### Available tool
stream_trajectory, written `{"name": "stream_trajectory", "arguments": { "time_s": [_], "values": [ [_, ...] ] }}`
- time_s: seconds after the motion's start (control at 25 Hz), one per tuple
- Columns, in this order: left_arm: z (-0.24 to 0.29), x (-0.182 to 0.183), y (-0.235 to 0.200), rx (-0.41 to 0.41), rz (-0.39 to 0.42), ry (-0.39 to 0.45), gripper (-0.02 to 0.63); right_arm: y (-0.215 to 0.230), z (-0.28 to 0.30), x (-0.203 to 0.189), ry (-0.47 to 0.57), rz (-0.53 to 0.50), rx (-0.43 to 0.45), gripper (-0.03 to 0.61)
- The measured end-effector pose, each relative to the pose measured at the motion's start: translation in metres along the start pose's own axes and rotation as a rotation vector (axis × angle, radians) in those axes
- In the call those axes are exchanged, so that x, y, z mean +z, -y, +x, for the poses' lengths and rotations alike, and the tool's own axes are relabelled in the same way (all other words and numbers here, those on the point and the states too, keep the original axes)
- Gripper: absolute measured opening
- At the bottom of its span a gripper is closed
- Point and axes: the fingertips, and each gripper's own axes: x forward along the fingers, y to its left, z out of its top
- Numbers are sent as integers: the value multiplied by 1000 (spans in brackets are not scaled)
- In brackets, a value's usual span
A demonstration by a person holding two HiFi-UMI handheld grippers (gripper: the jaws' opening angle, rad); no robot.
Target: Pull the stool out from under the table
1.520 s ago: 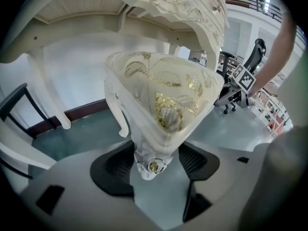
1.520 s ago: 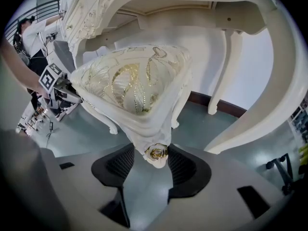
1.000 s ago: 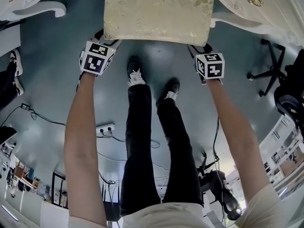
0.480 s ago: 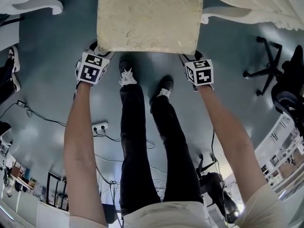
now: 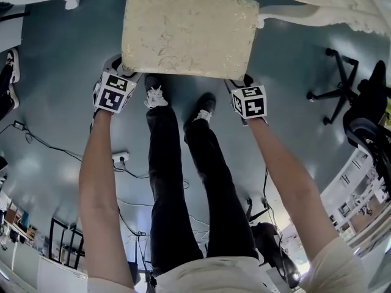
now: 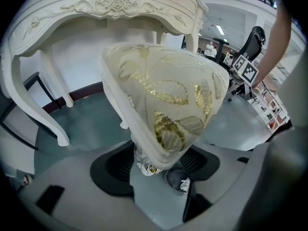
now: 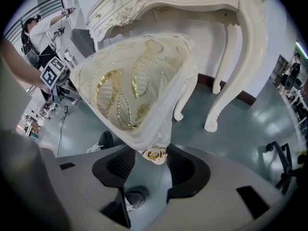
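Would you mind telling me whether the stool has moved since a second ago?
Yes. The stool has come out toward the person, away from the table and nearer the power strip on the floor.

The cream stool (image 5: 188,29), gold leaves on its cushion, stands upright at 12 o'clock, just before the white desk (image 5: 333,5).

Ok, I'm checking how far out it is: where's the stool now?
Head view, top centre: the stool stands on the floor between the legs of the white table at the upper corners, its near edge just above the person's shoes.
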Motion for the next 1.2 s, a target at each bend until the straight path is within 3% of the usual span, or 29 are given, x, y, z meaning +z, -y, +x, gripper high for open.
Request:
{"name": "stream_trajectory", "arguments": {
  "time_s": [0.72, 0.96, 1.2],
  "values": [
    [-7, -8, 10, -43, -25, -73, 299, -6, -7, -11, -80, -2, 24, 232],
    [-40, -1, 8, -11, -54, -30, 247, -14, -39, -9, -77, 16, 33, 209],
    [-92, 13, 32, -8, -13, -17, 247, -47, -92, -24, -73, 8, 89, 209]
  ]
}}
